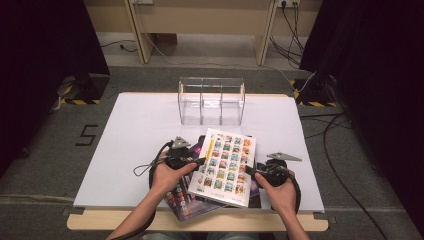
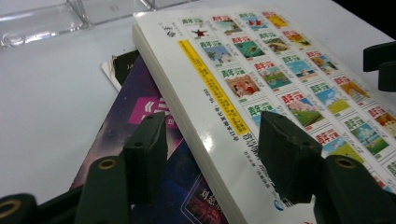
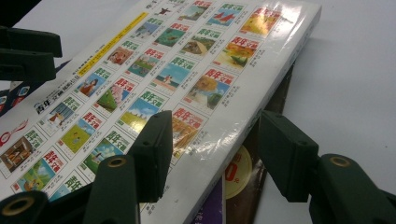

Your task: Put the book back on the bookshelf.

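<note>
Books lie stacked at the near middle of the white counter (image 1: 140, 125): a white book (image 1: 226, 166) with a grid of small colour pictures on its cover rests askew on top of a dark purple book (image 1: 182, 200), whose near corner juts past the counter's near edge. The left tongs (image 1: 199, 162) sit at the white book's left long edge; in the left gripper view that edge (image 2: 196, 126) runs up between the jaws, one jaw over the purple cover (image 2: 154, 112) and the other over the white cover, with a gap showing on both sides, so they stand partly open and grip nothing. The right tongs (image 1: 250, 171) straddle the opposite long edge; in the right gripper view one jaw is above the picture grid (image 3: 187, 60) and the other is off the book over bare counter, also open with nothing pinched. Beyond the books stands a clear three-bay rack (image 1: 211, 100), well apart, with open white surface between them and on both sides. Under the white book's right edge a brown cover with a round yellow sticker (image 3: 238, 172) peeks out; most of it is hidden, and I cannot tell whether it belongs to the purple book. Print on the covers is too small to read.
</note>
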